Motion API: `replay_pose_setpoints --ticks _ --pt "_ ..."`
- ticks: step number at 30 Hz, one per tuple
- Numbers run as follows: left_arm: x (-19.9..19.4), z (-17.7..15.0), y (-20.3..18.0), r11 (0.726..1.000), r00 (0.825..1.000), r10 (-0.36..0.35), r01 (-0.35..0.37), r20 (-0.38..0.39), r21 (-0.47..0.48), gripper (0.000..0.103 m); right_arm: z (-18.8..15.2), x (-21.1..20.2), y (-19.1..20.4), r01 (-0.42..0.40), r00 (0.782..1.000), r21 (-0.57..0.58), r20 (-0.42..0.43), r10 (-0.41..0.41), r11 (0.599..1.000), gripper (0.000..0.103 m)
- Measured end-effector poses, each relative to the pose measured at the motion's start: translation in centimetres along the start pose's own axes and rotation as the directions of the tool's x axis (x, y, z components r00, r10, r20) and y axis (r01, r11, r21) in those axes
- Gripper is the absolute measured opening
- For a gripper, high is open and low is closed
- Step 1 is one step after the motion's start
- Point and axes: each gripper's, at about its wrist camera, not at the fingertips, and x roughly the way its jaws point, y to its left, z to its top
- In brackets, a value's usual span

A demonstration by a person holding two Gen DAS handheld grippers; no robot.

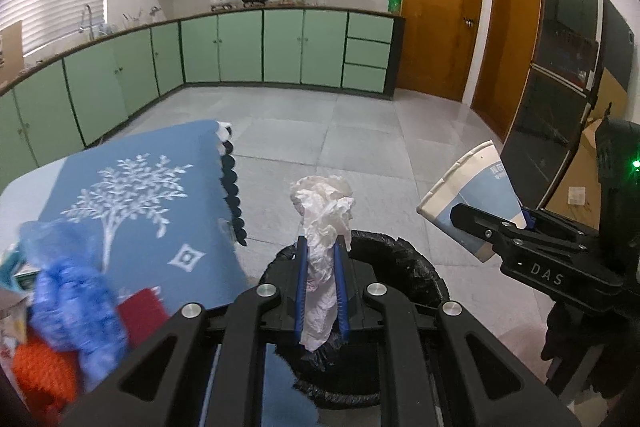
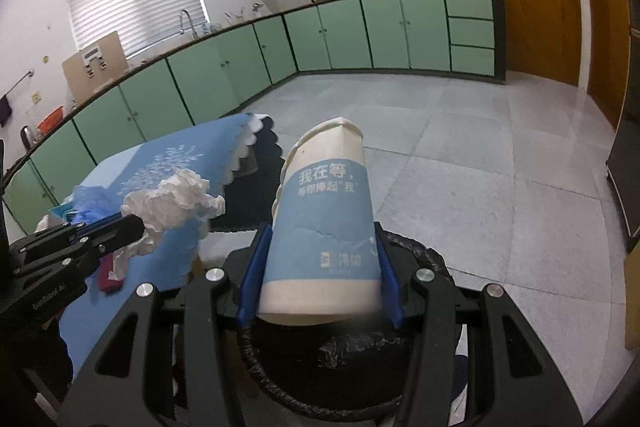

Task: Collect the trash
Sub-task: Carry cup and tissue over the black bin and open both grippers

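Over the black-lined round trash bin (image 2: 432,263), the left tool (image 1: 322,259) pinched a crumpled white tissue (image 1: 322,227), its length running along the fingers, and the right tool (image 2: 320,279) clamped a blue-and-white paper cup (image 2: 324,227), crushed mouth pointing away. Neither piece had been dropped; blue plastic (image 1: 68,291) remained on the blue-clothed surface (image 1: 168,211).

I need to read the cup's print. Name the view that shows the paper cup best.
Right wrist view: the paper cup fills the centre, print facing the camera. The left wrist view shows the cup only small and sideways at the edge.
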Motion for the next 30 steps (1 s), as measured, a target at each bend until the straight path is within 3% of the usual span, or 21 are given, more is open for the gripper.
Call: replay_pose_setpoints --ticks 8,11,13,16,19,21,27,30 --pt "4.0 0.1 -0.6 0.999 0.997 -0.034 0.035 -0.065 0.014 0.016 -0.1 3.0 -1.8 0.016 0.999 0.037 -0.038 -0.015 0.999 0.049" --pt "4.4 0.1 -0.5 0.999 0.996 -0.044 0.045 -0.071 0.016 0.025 -0.2 3.5 -2.2 0.044 0.998 0.057 -0.039 -0.042 0.997 0.066" --pt "4.3 0.1 -0.3 0.999 0.997 -0.036 0.037 -0.065 0.016 0.039 0.0 3.6 -2.8 0.056 0.998 0.065 -0.037 -0.053 0.996 0.069" --pt "3.6 0.1 0.5 1.0 0.998 -0.026 0.026 -0.055 -0.002 0.044 -0.1 3.1 -3.1 0.08 0.997 0.073 -0.023 -0.079 0.994 0.078" --pt "2.1 0.2 1.3 1.0 0.999 0.002 -0.002 -0.035 -0.009 0.055 0.0 2.1 -2.5 0.098 0.995 0.073 -0.002 -0.098 0.993 0.091" --pt "0.3 0.2 1.9 0.999 0.999 0.03 -0.031 -0.011 -0.018 0.063 0.3 1.3 -1.4 0.101 0.995 0.063 0.013 -0.102 0.993 0.093" --pt "-5.0 0.2 4.4 0.992 0.992 0.117 -0.114 0.057 -0.053 0.07 0.9 -1.6 2.9 0.026 0.996 0.028 0.079 -0.028 0.999 0.095" --pt "-8.4 -0.3 6.3 0.978 0.976 0.197 -0.19 0.088 -0.082 0.071 1.0 -2.4 6.0 -0.025 0.995 -0.002 0.094 0.025 1.0 0.095"
